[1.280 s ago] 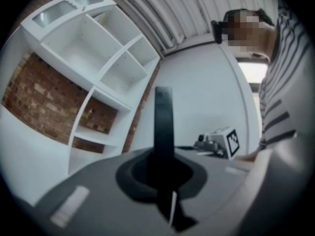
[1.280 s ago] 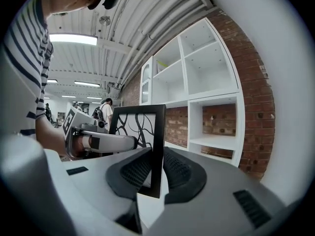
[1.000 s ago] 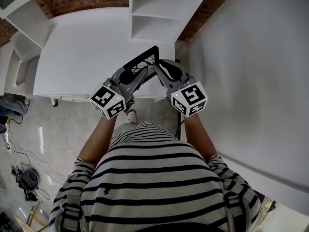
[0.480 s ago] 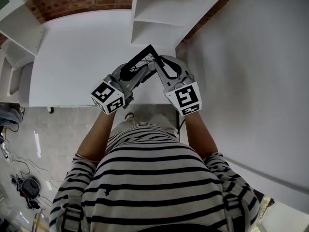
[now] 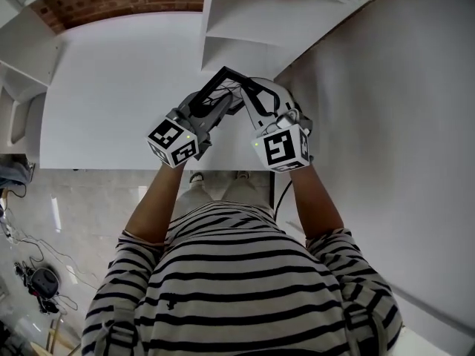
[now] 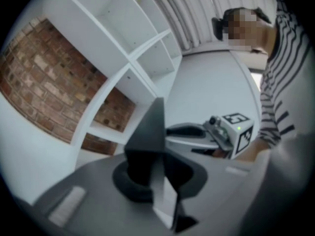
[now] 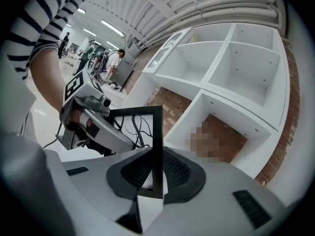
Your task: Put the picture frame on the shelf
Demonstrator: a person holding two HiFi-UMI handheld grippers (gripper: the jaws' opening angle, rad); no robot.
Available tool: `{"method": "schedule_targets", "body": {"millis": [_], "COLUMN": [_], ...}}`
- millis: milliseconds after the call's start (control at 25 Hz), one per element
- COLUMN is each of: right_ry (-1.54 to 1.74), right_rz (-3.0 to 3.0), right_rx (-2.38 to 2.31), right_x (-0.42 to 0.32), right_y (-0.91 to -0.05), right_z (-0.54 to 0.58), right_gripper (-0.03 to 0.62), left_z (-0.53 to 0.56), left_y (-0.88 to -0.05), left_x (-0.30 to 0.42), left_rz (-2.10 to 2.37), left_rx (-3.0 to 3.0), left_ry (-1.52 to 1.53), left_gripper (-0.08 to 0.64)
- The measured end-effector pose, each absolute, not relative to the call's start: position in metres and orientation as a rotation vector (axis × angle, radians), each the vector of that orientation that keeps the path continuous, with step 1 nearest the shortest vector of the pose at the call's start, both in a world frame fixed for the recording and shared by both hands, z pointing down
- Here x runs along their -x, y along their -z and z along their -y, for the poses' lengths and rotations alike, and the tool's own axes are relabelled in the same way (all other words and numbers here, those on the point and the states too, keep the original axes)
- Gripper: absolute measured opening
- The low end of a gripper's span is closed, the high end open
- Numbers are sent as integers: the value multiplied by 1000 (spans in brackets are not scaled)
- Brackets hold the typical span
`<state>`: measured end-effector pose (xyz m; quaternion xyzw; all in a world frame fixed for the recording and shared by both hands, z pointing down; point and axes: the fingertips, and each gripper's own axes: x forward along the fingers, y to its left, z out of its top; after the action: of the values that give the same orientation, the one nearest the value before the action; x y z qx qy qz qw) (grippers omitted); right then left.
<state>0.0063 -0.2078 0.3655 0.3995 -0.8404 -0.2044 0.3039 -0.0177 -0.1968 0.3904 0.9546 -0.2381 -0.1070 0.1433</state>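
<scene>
Carrying thin black rectangular picture frame (image 5: 220,78); left gripper (image 5: 223,105) pinching it, jaws just easing; right gripper (image 5: 250,95) clamped on it; loosening left hold may let it slip short of white shelf (image 5: 245,22).

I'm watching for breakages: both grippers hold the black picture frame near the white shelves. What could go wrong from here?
1. The left gripper and right gripper each pinch only a thin edge of the black rectangular picture frame; if they twist unevenly, it may slip out and fall onto the white tabletop.
2. The frame's raised corner could knock a divider of the white shelf unit on entry.
</scene>
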Motion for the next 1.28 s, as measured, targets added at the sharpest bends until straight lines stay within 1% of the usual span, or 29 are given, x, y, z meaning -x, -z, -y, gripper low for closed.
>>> {"method": "schedule_targets", "body": {"millis": [120,240,520,680,920,1280], "right_ry": [574,593,706,768,890,1020], "right_rz": [2198,2176,2075,2009,1903,1735], "right_rx": [-1033,-1032,-962,-931,-965,-991], "right_x": [-15,-27,-40,-42,-44,-53], "right_y": [-377,-386,-412,-424,-436,-473], "right_z": [223,237,264,280,303,333], "right_gripper": [57,57,57,57,57,57], "left_z": [213,229,252,264,277,279], "left_y": [-405,-418,-462,-489,-524,-558], "left_x": [9,2,-3,-3,2,6], "left_rz": [692,713,762,786,836,824], "left_rx": [-2733,-2728,-2706,-2680,-2620,-2547], "left_ry": [311,293,153,75,-3,-26], "left_gripper": [36,71,119,135,135,133]}}
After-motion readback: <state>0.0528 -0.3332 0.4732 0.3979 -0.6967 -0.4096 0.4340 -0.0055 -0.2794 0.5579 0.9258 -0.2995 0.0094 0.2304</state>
